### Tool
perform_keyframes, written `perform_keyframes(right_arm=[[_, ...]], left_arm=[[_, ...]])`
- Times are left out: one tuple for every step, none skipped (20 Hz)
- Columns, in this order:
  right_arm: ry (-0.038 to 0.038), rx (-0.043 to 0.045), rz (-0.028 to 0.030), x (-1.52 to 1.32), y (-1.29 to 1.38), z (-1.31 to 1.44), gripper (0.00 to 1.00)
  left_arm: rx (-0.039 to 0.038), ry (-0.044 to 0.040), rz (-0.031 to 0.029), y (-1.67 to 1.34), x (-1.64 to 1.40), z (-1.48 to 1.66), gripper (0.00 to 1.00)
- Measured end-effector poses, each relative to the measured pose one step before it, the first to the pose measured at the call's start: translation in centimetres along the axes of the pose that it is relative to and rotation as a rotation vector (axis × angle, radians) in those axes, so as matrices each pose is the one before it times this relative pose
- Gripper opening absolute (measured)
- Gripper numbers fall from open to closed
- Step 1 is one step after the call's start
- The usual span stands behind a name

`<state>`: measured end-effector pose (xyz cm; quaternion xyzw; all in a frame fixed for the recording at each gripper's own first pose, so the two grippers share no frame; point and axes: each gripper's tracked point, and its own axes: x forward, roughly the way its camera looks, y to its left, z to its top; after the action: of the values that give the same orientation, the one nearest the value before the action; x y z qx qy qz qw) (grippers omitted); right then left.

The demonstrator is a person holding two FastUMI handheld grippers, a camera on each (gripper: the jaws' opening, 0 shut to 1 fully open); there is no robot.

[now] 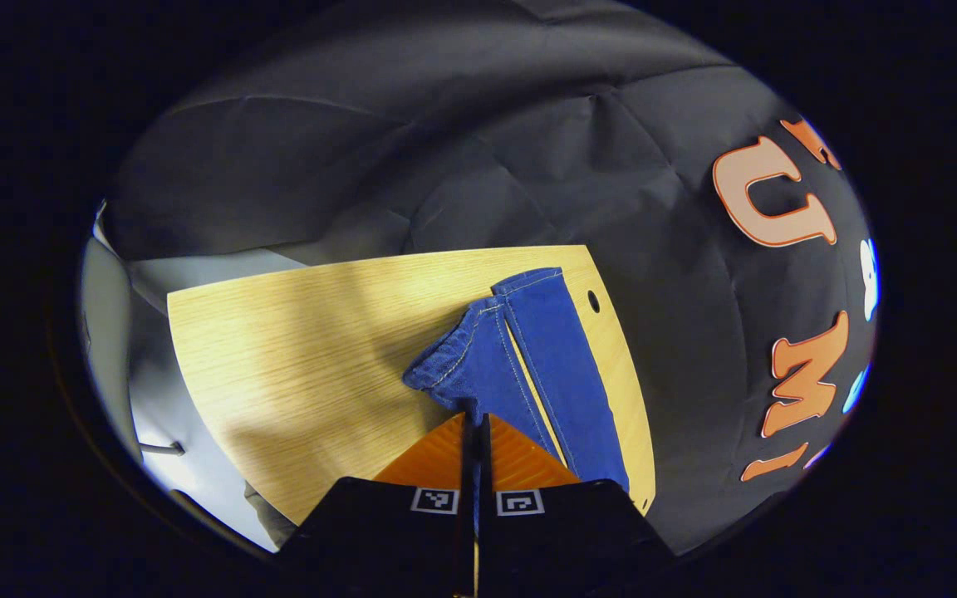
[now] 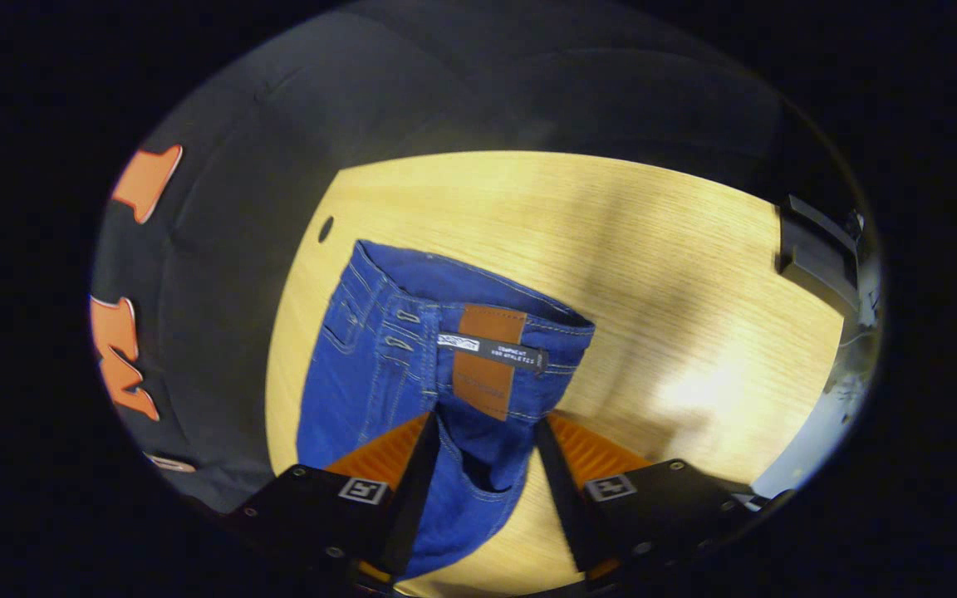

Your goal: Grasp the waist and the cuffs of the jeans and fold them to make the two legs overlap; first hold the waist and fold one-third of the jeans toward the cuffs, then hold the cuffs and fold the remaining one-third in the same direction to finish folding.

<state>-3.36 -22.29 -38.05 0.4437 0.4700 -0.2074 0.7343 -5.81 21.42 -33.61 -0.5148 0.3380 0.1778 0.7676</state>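
Blue jeans (image 1: 553,365) lie along the right edge of the wooden table (image 1: 279,349), legs side by side. In the left gripper view my left gripper (image 1: 474,419) is shut on the nearer leg's cuff (image 1: 453,357), which is bunched and raised a little off the wood. The other leg's cuff (image 1: 528,282) lies flat farther off. In the right gripper view the waist (image 2: 445,316) with its brown patch (image 2: 487,365) lies just ahead. My right gripper (image 2: 485,423) stands open, one finger on each side of the denim below the patch.
A small round hole (image 2: 326,228) sits in the table near the jeans. A black box (image 2: 815,253) stands at the table's far right edge. Black cloth wall runs close along the jeans' side. Bare wood (image 2: 653,274) stretches beyond the waist.
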Motion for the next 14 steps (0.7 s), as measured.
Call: perform_keyframes(right_arm=[[-0.00242,-0.00893,0.00834,0.116,-0.147,0.000,0.52],[-0.00806,0.01680,0.00806,0.183,-0.079,0.101,0.39],[-0.00127,0.04214,0.02388,-0.195,0.482,0.232,0.27],[0.01170,0.02782,0.03995,-0.150,0.250,-0.030,0.16],[0.00916,0.01311,0.02606,-0.250,0.025,0.158,0.15],[0.01152,-0.00314,0.02795,-0.324,0.142,0.151,0.15],[0.00416,-0.00637,0.01709,-0.443,0.144,0.352,0.14],[0.00380,-0.01282,0.02706,-0.393,0.599,0.267,0.14],[0.00176,-0.00608,0.01622,-0.326,0.473,0.255,0.13],[-0.00236,0.00610,0.02140,-0.332,0.719,0.269,0.13],[-0.00521,0.01609,0.02157,-0.058,0.903,0.434,0.12],[-0.01036,0.01692,0.02209,-0.217,0.963,0.175,0.12],[-0.00796,0.00770,0.01437,0.086,0.937,0.192,0.12],[-0.01382,0.00705,0.00969,-0.090,0.853,0.161,0.12]], left_arm=[[0.00455,-0.00467,0.00163,-0.476,-0.223,-0.101,0.02],[0.00679,-0.00540,0.00551,-0.181,-0.363,0.063,0.02],[0.01350,-0.00500,0.00618,-0.313,-0.293,-0.153,0.02],[0.02577,-0.00907,0.00222,-0.321,-0.442,0.050,0.02],[0.00916,-0.00886,0.00287,-0.652,0.084,0.217,0.02],[0.00163,-0.00453,-0.00354,-0.701,-0.312,0.198,0.02],[0.00489,-0.00882,-0.00144,-0.320,-0.340,0.221,0.02],[0.00969,-0.00405,-0.00104,-0.269,-0.514,0.305,0.02],[0.01165,-0.00198,-0.00197,-0.414,-0.365,0.217,0.02],[0.01873,0.00213,-0.00201,-0.676,-0.048,0.106,0.02],[0.01428,0.00104,-0.00842,-0.857,0.158,0.228,0.02],[0.01059,0.00408,-0.00421,-0.645,0.314,0.439,0.02],[0.00310,0.00601,-0.01203,-0.716,0.480,0.430,0.02],[0.00413,0.00843,-0.00941,-0.564,0.419,0.598,0.02]])
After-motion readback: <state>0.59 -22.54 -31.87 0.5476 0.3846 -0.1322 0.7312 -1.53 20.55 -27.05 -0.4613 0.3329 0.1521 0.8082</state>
